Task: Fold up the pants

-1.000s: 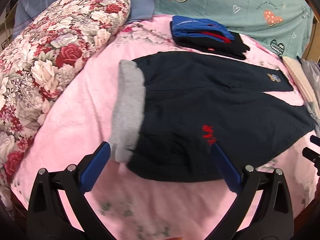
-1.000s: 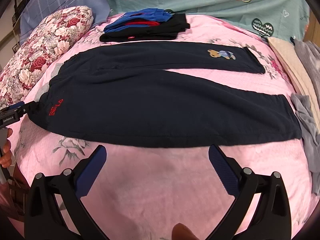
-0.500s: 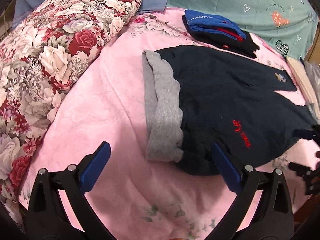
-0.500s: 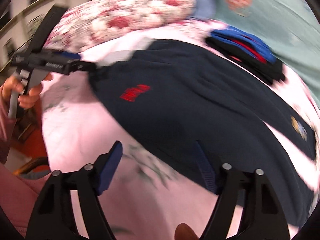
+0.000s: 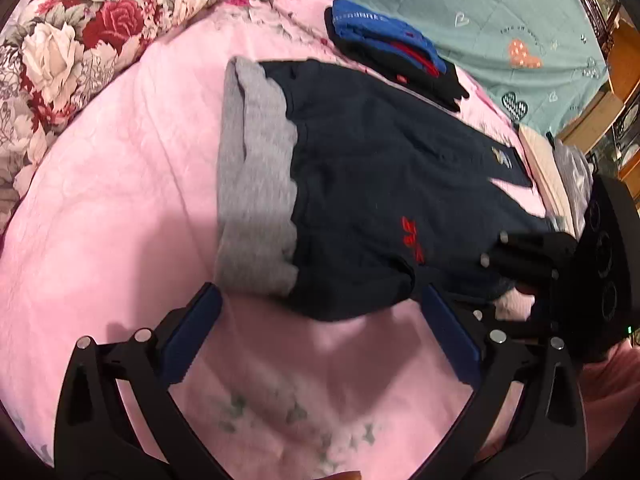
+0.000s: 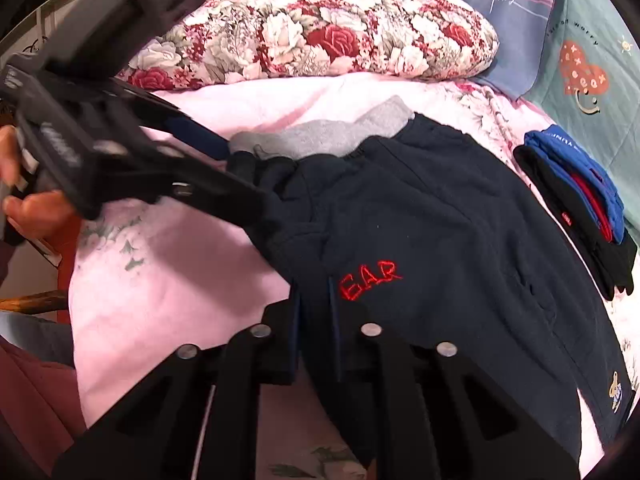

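Closest to me, my right tool (image 6: 314,312) is closing its blue pads down on the near edge of the dark navy fleece pants (image 6: 440,240), with a fold of that fabric pinched between them just below the red stitched lettering (image 6: 370,274). My left tool (image 5: 320,316) sits wide open, blue pads apart over the pink floral bedsheet (image 5: 120,200), its tips right at the waist end of the pants but nothing squeezed. The pants lie spread flat on the bed, grey lining (image 5: 256,184) turned out at the waistband, legs running away to the right in the left view. A bit past them there's a folded stack of blue, red and black clothes (image 5: 396,52). Farther back sit the big red-and-white rose-print pillow (image 6: 320,28) and a teal blanket with heart prints (image 5: 500,20).
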Demonstrator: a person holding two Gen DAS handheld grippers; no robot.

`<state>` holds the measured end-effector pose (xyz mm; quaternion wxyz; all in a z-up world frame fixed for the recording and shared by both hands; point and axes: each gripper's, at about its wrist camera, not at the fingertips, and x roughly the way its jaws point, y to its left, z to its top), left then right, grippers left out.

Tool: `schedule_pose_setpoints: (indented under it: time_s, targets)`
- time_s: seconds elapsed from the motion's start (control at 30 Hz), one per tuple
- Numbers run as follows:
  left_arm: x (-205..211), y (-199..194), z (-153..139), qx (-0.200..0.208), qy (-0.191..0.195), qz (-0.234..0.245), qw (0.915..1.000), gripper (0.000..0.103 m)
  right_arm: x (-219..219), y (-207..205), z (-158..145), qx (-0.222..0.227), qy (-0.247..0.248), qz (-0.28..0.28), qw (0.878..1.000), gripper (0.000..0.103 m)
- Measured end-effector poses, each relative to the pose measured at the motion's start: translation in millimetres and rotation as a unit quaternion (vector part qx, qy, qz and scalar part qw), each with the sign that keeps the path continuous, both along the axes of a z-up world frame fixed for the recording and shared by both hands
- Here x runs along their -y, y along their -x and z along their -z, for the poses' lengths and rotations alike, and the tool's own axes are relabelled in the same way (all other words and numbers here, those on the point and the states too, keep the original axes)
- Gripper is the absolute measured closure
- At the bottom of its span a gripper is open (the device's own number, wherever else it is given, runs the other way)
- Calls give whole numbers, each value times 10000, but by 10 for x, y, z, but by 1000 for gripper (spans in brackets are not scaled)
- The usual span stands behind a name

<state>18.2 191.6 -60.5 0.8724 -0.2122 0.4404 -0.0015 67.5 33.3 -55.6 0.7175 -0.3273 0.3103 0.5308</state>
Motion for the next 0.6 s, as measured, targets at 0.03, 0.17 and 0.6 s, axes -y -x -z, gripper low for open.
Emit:
schedule_pose_setpoints:
  time_s: [0.03, 0.17, 0.6]
  targets:
    - [6, -31, -1, 43, -42, -27, 10000, 2, 5, 31, -30, 45, -14, 12, 10000, 94]
    - [0, -54, -68, 238, -208, -96, 9995, 30, 54, 203, -226, -156, -154, -104, 9997, 95]
    - [-225, 352, -190, 52, -954, -614, 9935, 24, 187, 416, -416, -822, -500, -686, 9930, 45]
